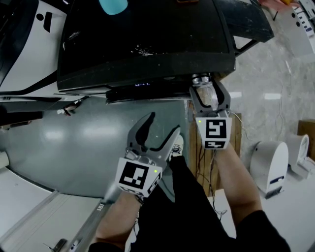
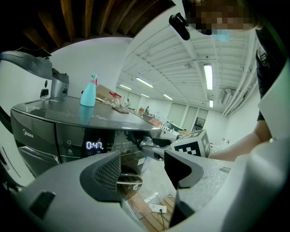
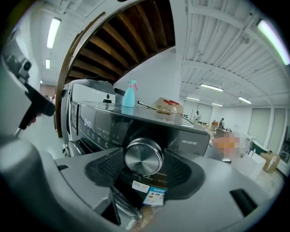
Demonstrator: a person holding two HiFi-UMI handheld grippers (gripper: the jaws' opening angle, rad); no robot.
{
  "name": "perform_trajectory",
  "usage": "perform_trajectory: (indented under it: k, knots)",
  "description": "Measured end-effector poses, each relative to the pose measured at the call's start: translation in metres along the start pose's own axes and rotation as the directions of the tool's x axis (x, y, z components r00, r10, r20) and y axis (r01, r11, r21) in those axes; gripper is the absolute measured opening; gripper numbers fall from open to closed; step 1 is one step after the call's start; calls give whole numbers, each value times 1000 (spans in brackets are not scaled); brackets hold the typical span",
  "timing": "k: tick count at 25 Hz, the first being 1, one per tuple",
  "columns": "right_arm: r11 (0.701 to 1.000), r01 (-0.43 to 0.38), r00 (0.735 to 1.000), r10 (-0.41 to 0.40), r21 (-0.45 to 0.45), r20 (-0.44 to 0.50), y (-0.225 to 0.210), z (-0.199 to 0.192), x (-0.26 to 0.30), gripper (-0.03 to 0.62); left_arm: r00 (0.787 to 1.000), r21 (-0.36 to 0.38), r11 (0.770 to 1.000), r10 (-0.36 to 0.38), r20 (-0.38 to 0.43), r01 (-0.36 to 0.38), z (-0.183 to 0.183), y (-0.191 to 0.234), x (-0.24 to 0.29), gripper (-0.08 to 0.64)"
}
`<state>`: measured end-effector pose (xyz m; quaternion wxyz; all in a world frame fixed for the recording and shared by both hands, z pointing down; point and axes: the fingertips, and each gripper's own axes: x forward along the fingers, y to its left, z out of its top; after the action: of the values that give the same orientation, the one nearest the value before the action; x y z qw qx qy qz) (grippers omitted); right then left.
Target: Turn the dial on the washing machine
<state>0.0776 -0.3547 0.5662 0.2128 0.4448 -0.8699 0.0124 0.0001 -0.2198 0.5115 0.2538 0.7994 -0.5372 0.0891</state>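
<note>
The dark washing machine fills the top of the head view, its lit display on the front edge. At its right front corner sits the silver dial. My right gripper reaches up to it. In the right gripper view the dial sits between the two pads, which touch its sides, so my right gripper is shut on it. My left gripper hangs lower, in front of the machine's grey front, open and empty. In the left gripper view my left gripper faces the display.
A teal spray bottle stands on the machine's top. A wooden stand with cables is right of the machine, and a white device stands on the floor further right. Another white appliance is at the left.
</note>
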Motion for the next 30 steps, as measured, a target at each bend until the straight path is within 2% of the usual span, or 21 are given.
perform_trajectory:
  k: [3,11,14,16,17,19,20,22,30]
  knots:
    - [999,18,1000,-18,-39,-23,2,-4,1,267,1000,-2,1000,1,1,-1,-1,0,0,281]
    - [1000,12,1000,-12,11,-13,1,-3,1,267,1000,-4,1000,1,4,-1,0,1,2,281]
    - [996,-7,1000,7,84,2,0,-3,0,265,1000,-3,1000,-1,4,1,0,0,3,281]
    - [981,-28,1000,25,190,17,-2,-6,1,265,1000,-1,1000,-3,2,3,-1,-1,3,281]
    - [963,-43,999,36,267,28,-4,-8,1,265,1000,0,1000,-4,0,4,-1,-1,4,281]
    - [904,-74,997,56,420,55,-8,-11,1,267,1000,1,1000,-5,-5,5,-2,-1,4,281]
    - [879,-86,996,62,469,66,-10,-12,2,267,1000,2,1000,-6,-7,6,-2,-1,4,281]
    - [864,-91,995,63,496,74,-10,-13,1,268,1000,5,1000,-8,-12,8,-4,-1,3,281]
    - [878,-72,997,51,472,56,-9,-17,0,279,1000,3,1000,-14,-14,14,-7,0,2,281]
